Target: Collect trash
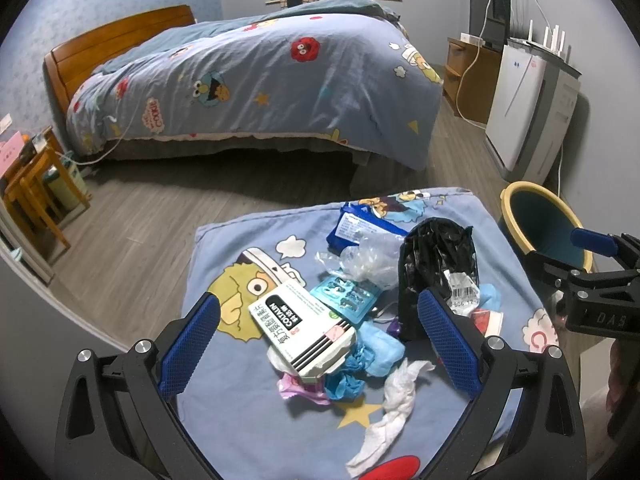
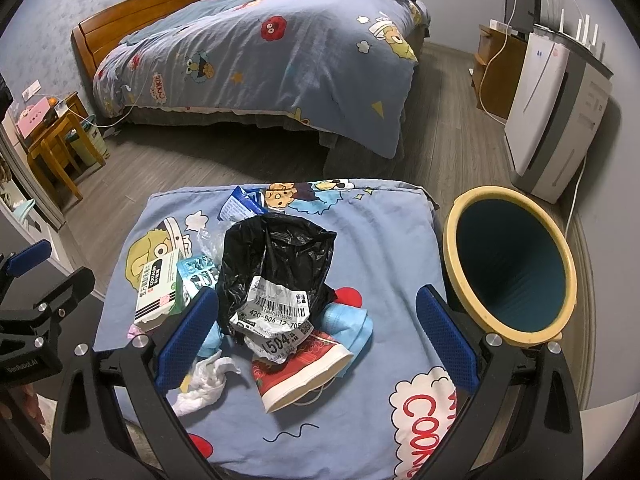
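Black bag: crinkled black plastic bag (image 2: 276, 264) with white barcode label is lying between my right gripper's (image 2: 316, 338) wide-open, empty fingers.
Box: white cardboard medicine box (image 1: 302, 330) is sitting inside my left gripper's (image 1: 318, 344) open, empty span.
Bin: round yellow-rimmed teal bin (image 2: 512, 268) is standing beside the cartoon-print blue cloth (image 2: 392, 248).

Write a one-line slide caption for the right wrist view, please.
Open right tool hovers over a crumpled black plastic bag on the blue cartoon-print cloth, beside a yellow-rimmed teal bin.

A blue cartoon-print cloth (image 2: 384, 240) is covering the table, and trash is lying on it: a white medicine box (image 1: 302, 330) left of the black bag (image 2: 276, 264), a white tissue (image 1: 394, 404) in front.
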Available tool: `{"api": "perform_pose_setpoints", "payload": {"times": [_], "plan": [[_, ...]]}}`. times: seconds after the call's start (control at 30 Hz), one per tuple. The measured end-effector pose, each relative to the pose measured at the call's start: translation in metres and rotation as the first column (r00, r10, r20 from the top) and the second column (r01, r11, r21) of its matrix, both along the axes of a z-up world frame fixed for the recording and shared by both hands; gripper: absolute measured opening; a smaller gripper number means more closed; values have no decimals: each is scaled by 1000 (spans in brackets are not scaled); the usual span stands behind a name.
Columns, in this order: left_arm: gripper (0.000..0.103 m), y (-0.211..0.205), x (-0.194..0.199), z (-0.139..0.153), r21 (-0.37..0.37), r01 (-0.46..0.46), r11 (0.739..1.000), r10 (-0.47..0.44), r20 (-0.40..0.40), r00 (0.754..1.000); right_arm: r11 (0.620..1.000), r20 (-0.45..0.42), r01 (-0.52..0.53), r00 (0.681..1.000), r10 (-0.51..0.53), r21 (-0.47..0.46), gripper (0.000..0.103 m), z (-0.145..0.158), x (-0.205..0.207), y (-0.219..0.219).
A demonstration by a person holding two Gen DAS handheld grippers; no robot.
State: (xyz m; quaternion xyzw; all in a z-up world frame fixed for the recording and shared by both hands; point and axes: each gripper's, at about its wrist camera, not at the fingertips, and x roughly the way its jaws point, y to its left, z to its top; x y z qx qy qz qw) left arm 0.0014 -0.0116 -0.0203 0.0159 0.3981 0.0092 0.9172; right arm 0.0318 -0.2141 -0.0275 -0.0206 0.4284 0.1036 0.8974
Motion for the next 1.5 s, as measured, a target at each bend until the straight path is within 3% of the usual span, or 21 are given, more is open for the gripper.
{"api": "perform_pose_setpoints", "payload": {"times": [0.73,1.0,1.2,1.5], "plan": [[98,5,-3,-7,-22,1,1000,-1,-14,1000,1000,-10,6,1000,-6,11,97,-2,-3,1],[98,19,12,-8,-19,-42,999,41,-41,998,1000,-59,2,998,-1,5,97,-8,15,10],[98,33,31,-29,11,-70,997,71,-95,993,999,-133,26,991,-20,47,97,-25,41,14],[98,28,59,-89,-3,-70,998,67,-214,974,997,-199,20,980,-5,74,97,-48,67,22]]}}
